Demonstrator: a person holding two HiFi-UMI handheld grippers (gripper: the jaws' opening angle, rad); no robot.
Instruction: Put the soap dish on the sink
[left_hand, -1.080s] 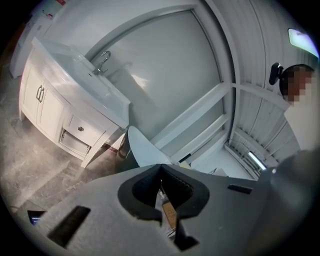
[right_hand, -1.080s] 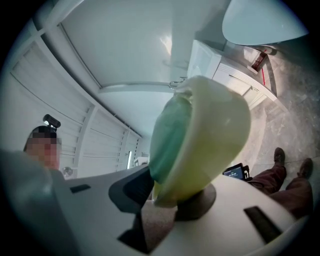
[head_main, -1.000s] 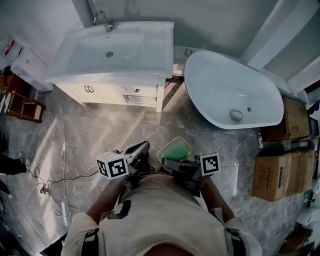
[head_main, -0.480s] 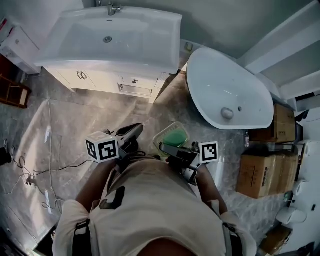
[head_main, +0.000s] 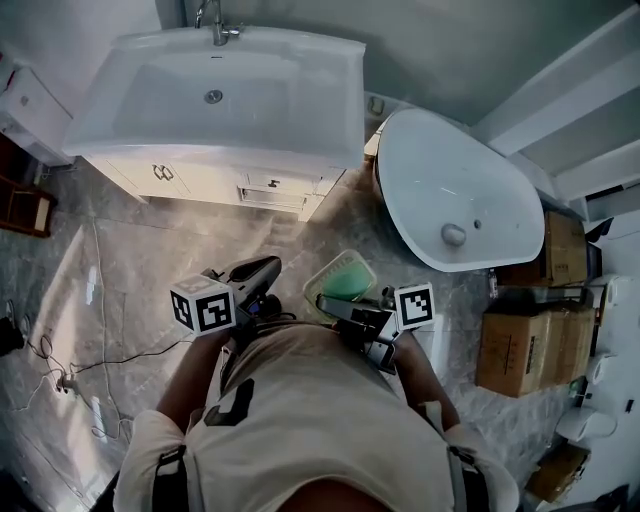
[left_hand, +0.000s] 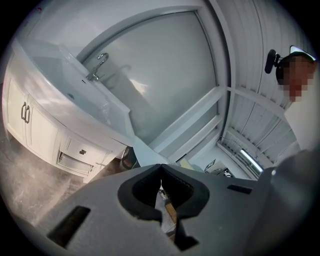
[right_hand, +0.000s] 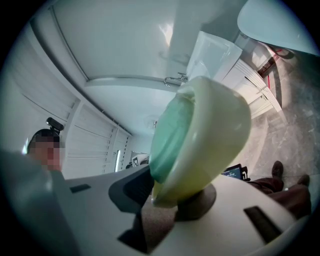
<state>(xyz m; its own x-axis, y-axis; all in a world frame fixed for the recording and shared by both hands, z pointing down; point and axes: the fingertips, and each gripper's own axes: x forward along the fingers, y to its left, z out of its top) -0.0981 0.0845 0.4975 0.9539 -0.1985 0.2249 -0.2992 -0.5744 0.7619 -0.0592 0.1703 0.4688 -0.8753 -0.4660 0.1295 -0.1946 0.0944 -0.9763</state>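
The pale green soap dish (head_main: 342, 279) with a green soap in it hangs over the marble floor, in front of the white sink (head_main: 300, 90) and short of it. My right gripper (head_main: 325, 305) is shut on the dish's near rim. In the right gripper view the dish (right_hand: 215, 135) stands tilted on edge in the right gripper (right_hand: 160, 187), with the soap (right_hand: 170, 135) facing left. My left gripper (head_main: 262, 270) is level beside it, shut with nothing in it; in its own view the left gripper (left_hand: 160, 170) points at the sink (left_hand: 75, 85) and faucet (left_hand: 97, 65).
A white cabinet (head_main: 230, 180) with drawers carries the sink; the faucet (head_main: 215, 20) is at its back edge. A white oval bathtub (head_main: 455, 190) stands to the right, and cardboard boxes (head_main: 520, 350) beyond it. Cables (head_main: 70, 370) trail on the floor at left.
Both grippers have moved forward towards the sink, the right one still carrying the soap dish. The sink cabinet is nearer to them in the head view.
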